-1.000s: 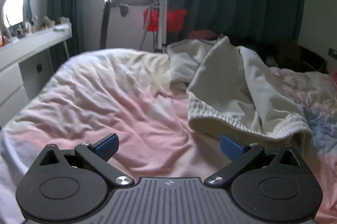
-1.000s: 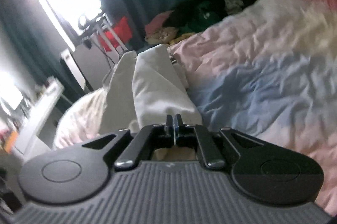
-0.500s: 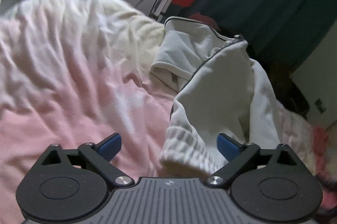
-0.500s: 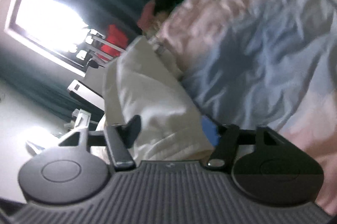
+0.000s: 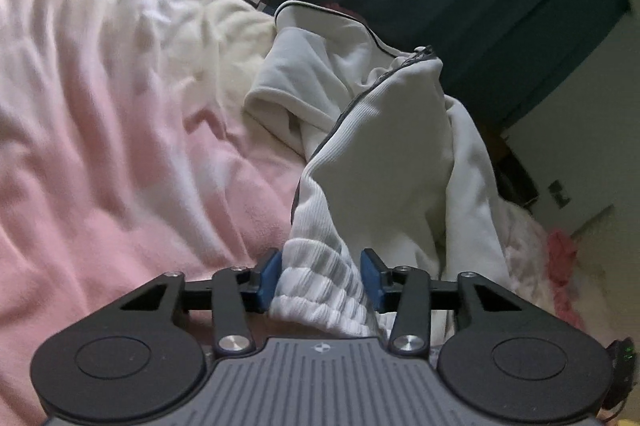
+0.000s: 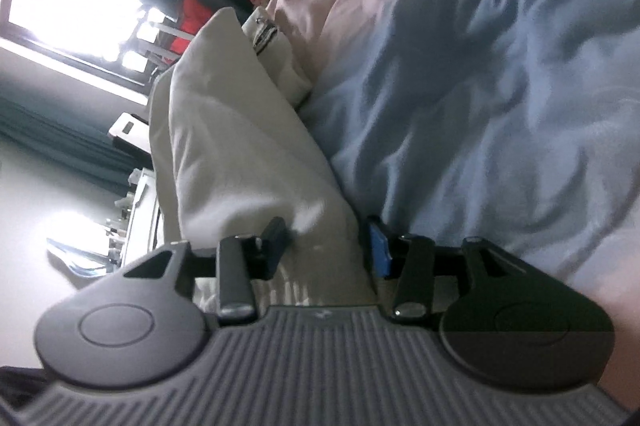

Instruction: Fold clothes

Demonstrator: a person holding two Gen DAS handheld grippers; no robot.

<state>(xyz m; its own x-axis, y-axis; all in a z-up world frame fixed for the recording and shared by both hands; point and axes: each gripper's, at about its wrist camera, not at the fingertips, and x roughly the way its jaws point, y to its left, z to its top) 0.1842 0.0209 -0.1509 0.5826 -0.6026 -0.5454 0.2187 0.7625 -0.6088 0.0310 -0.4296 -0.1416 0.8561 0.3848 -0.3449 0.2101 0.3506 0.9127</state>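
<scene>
A second ago the left hand-held gripper (image 5: 320, 276) was spread over the bed (image 5: 120, 146); now it pinches the ribbed hem of the white garment (image 5: 380, 146), lower centre. The right hand-held gripper (image 6: 328, 246) — earlier clamped — now brackets cloth, half-spread. A two-corner lift looks imminent.

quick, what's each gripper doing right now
Left gripper: part closed around the ribbed hem of the white garment; a firm grip cannot be told.
Right gripper: part open around the same garment's fabric; grip cannot be told.
</scene>
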